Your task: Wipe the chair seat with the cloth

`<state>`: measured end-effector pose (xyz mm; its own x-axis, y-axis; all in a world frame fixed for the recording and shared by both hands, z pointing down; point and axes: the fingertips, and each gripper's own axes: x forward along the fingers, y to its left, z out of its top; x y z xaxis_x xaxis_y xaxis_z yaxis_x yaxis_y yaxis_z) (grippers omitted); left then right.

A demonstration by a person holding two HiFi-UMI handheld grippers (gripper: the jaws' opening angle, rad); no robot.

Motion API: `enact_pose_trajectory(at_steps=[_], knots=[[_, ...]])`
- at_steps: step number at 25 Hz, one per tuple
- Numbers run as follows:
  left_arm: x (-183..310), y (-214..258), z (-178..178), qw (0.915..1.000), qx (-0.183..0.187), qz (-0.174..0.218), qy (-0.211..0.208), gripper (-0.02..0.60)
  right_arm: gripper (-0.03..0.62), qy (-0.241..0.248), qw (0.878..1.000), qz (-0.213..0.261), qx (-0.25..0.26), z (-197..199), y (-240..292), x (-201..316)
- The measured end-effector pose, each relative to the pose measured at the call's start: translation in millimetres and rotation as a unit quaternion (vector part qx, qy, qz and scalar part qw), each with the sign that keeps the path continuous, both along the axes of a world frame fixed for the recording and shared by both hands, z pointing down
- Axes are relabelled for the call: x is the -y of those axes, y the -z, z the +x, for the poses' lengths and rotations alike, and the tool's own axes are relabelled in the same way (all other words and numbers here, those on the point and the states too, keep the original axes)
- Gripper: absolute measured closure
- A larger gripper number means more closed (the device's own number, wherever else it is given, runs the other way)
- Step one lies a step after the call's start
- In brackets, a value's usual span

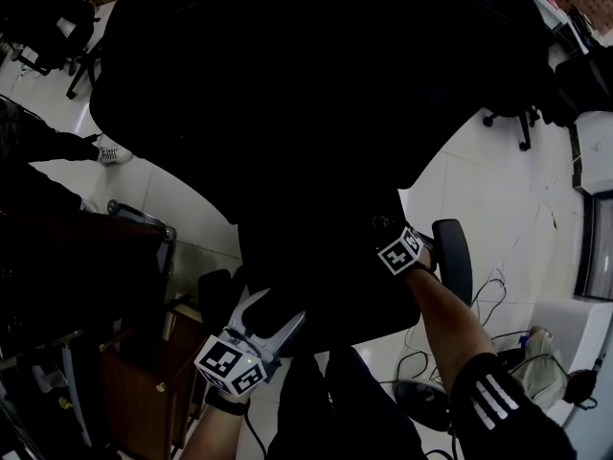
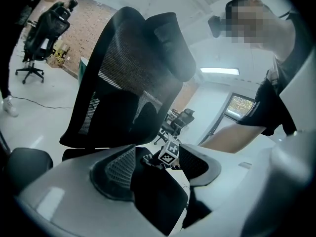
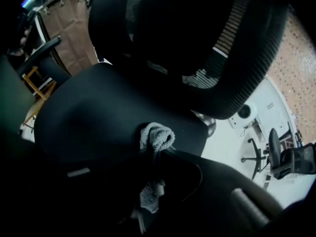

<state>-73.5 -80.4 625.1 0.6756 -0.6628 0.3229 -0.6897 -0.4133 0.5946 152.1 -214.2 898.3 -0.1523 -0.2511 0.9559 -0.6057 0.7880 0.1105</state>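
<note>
A black office chair fills the head view, its seat (image 1: 326, 286) low in the middle under the mesh backrest (image 1: 316, 75). My right gripper (image 3: 155, 151) is shut on a grey cloth (image 3: 157, 135), whose bunched end presses on the seat (image 3: 98, 117). From the head camera only its marker cube (image 1: 400, 250) shows over the seat, and the cloth is hidden. My left gripper (image 1: 273, 316) sits at the seat's front left edge. Its jaws stand apart in the left gripper view (image 2: 157, 168), with the seat's dark edge (image 2: 153, 196) between them.
The right armrest (image 1: 452, 257) stands beside my right arm and the left armrest (image 1: 215, 295) by my left gripper. Wooden furniture (image 1: 144, 372) is at the lower left. Cables (image 1: 484, 295) lie on the white floor, and other office chairs (image 1: 522, 113) stand behind. A shoe (image 1: 113, 151) rests at left.
</note>
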Motion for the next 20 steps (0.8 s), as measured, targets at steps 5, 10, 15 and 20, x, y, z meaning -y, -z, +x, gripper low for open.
enact_pose_trajectory(at_steps=[5,10,15,20], knots=[[-8,3,-11,0.9999,0.006,0.000,0.008,0.284,0.563,0.040,0.995,-0.006,0.095,-89,21,-24],[-25,-11,-30,0.9994,0.019,-0.017,0.024,0.282,0.563,0.127,0.976,-0.043,0.173,-222,26,-99],[-35,-18,-33,0.9989,0.023,-0.026,0.033,0.282,0.563,0.201,0.959,-0.078,0.185,-284,14,-162],[-40,-24,-26,0.9988,0.020,-0.033,0.029,0.282,0.564,0.202,0.964,-0.089,0.146,-252,-7,-168]])
